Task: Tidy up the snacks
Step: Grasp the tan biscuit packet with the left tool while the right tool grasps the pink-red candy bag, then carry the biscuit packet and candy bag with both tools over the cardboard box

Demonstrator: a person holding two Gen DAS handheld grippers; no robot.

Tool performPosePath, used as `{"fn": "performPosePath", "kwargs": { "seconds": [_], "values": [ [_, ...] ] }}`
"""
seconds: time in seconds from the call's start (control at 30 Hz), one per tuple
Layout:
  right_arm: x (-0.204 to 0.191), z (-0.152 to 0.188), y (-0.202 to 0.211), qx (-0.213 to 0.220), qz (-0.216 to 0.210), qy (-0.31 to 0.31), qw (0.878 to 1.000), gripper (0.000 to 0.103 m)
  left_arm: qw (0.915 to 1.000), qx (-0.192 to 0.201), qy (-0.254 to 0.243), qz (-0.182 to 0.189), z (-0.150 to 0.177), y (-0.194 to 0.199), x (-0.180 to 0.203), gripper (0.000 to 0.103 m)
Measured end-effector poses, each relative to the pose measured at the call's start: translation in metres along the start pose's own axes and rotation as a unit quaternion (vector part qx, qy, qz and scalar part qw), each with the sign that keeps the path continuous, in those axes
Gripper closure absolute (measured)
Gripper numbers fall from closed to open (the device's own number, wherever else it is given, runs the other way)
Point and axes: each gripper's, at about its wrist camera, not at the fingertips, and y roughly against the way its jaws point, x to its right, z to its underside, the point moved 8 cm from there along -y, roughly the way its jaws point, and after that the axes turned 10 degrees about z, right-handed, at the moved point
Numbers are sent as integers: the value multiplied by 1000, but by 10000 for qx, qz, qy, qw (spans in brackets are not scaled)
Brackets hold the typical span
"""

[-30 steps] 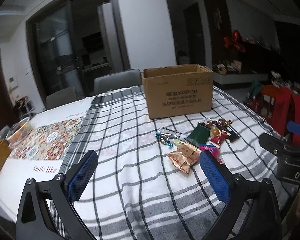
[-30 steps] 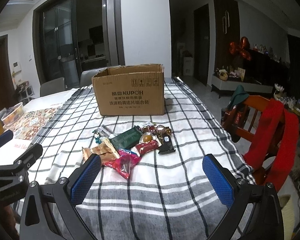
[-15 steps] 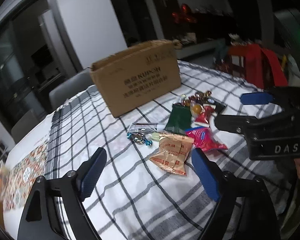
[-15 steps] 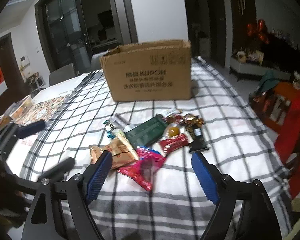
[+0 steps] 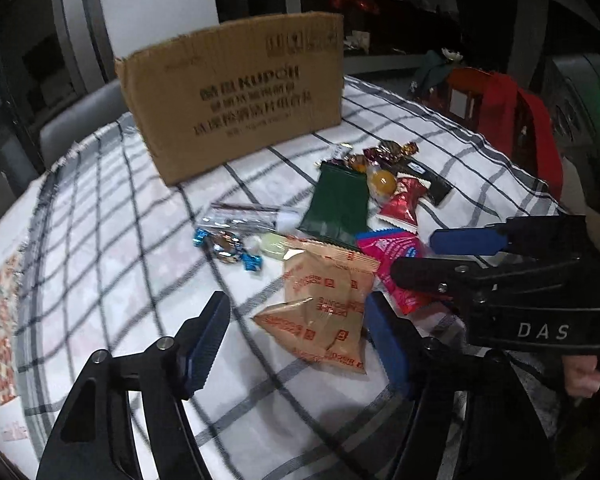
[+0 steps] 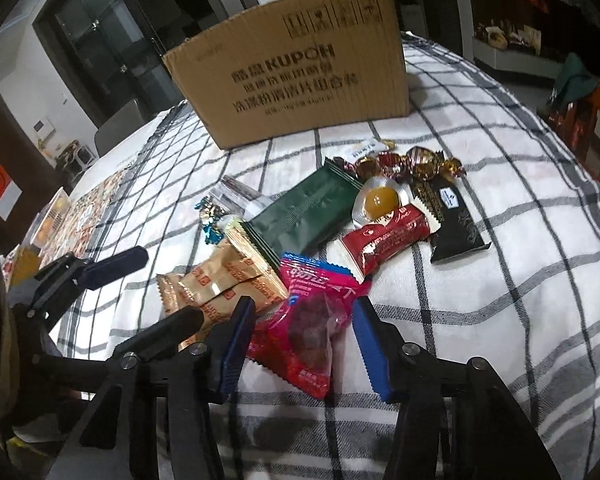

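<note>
A pile of snacks lies on the checked tablecloth in front of an open cardboard box [image 5: 236, 92] [image 6: 296, 68]. My left gripper [image 5: 296, 344] is open, its jaws on either side of a tan snack packet [image 5: 324, 308] [image 6: 224, 280], low over the cloth. My right gripper [image 6: 304, 344] is open, its jaws on either side of a pink packet [image 6: 316, 324] [image 5: 392, 256]. Behind lie a dark green packet [image 6: 304, 212] [image 5: 338, 204], a red packet [image 6: 388, 240], a black bar [image 6: 452, 220], a yellow jelly [image 6: 380, 200] and wrapped candies [image 6: 412, 160].
Blue-wrapped candies [image 5: 230, 246] and a clear packet [image 5: 244, 216] lie left of the pile. A chair with a red cloth [image 5: 512, 120] stands at the table's right side. A patterned mat [image 6: 88, 216] and a container [image 6: 52, 216] lie at the far left.
Both grippers have moved forward and down to the pile. The left now straddles the tan packet, the right the pink packet. Both have narrowed somewhat but stay open.
</note>
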Motion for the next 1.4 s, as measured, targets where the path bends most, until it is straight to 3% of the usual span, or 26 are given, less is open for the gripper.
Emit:
{"fn": "performPosePath", "kwargs": {
  "seconds": [0.3, 0.53, 0.8, 1.13, 1.4],
  "values": [
    [4, 2, -8, -117, -87, -22, 9999, 55, 9985, -261, 323, 348, 3, -24, -2, 37],
    [2, 1, -10, -133, -116, 130, 9998, 55, 9984, -250, 391, 330, 7, -25, -1, 48],
    [-2, 5, -5, -134, -173, 416, 9989, 69, 9962, -160, 796, 311, 11, -9, 2, 50],
    [-8, 4, 23, 193, -241, 522, 9982, 70, 9935, 148, 1119, -121, 5, 27, 2, 51],
    [-12, -22, 59, 721, -265, 680, 9947, 70, 9913, 557, 1114, -424, -19, 62, 1, 51]
  ]
}}
